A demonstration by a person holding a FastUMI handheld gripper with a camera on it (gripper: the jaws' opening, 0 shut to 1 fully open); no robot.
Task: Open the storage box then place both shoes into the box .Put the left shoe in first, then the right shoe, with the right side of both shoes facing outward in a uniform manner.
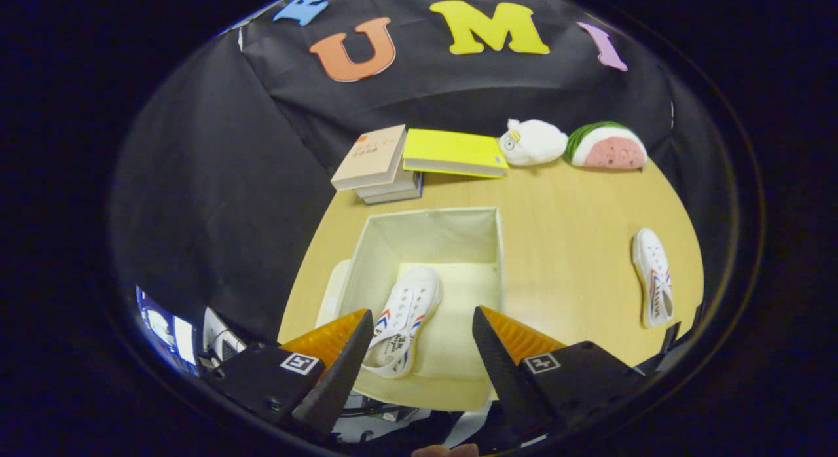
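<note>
The two-finger gripper [419,332] is held with its fingers spread wide and nothing between them; it is released and hangs above the near rim of the box. Directly under and just ahead of the fingertips, an open, cream-white fabric storage box with upright square walls [497,247] is seen, its lid apparently lying flat against its left wall. Inside it, a white canvas low-top shoe with red and blue side stripes [404,326] is laid on the floor along the left wall, its long axis running from the near rim toward the far wall, heel end nearest the gripper. The right half of the box floor is left bare, so room for a second shoe is judged to remain beside the first.

The matching second white canvas shoe [653,278] is found well apart to the right of the box, on the pale wooden tabletop [569,201], its long axis also running near to far. The coming move is judged to turn on this: a swing to the right across bare wood, with the box's right wall to be cleared on return.

Farther off, a stack of books [376,165], a yellow book [455,152], a white plush toy [533,143] and a watermelon-slice plush [607,146] are lined along the far table edge.
</note>
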